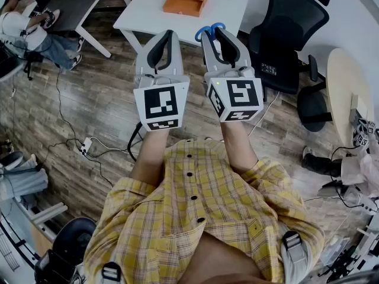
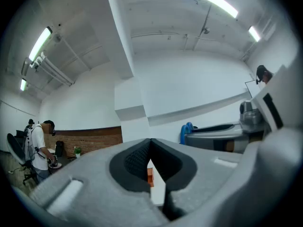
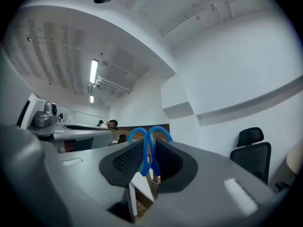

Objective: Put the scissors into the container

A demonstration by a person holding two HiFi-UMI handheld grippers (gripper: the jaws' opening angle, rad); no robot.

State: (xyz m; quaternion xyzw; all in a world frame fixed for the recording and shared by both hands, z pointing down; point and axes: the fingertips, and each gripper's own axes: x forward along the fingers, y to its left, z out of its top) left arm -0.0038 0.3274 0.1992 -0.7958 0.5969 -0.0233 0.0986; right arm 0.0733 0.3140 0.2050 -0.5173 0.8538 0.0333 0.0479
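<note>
Blue-handled scissors (image 1: 210,29) stick out past the tips of my right gripper (image 1: 212,35), which is shut on them. In the right gripper view the handle loops (image 3: 149,135) rise between the dark pads (image 3: 127,161) of that gripper (image 3: 149,150). My left gripper (image 1: 167,35) is held beside it, shut with nothing inside; its jaw tips meet in the left gripper view (image 2: 150,143). Both are held level above the wooden floor, short of a white table (image 1: 231,7). An orange container (image 1: 186,0) lies on that table and shows through the left jaws (image 2: 150,176).
A black office chair (image 1: 284,34) stands right of the white table. A round pale table (image 1: 340,81) is at the far right. A dark desk (image 1: 77,5) and a seated person (image 1: 29,37) are at the upper left. Cables (image 1: 89,148) trail on the floor.
</note>
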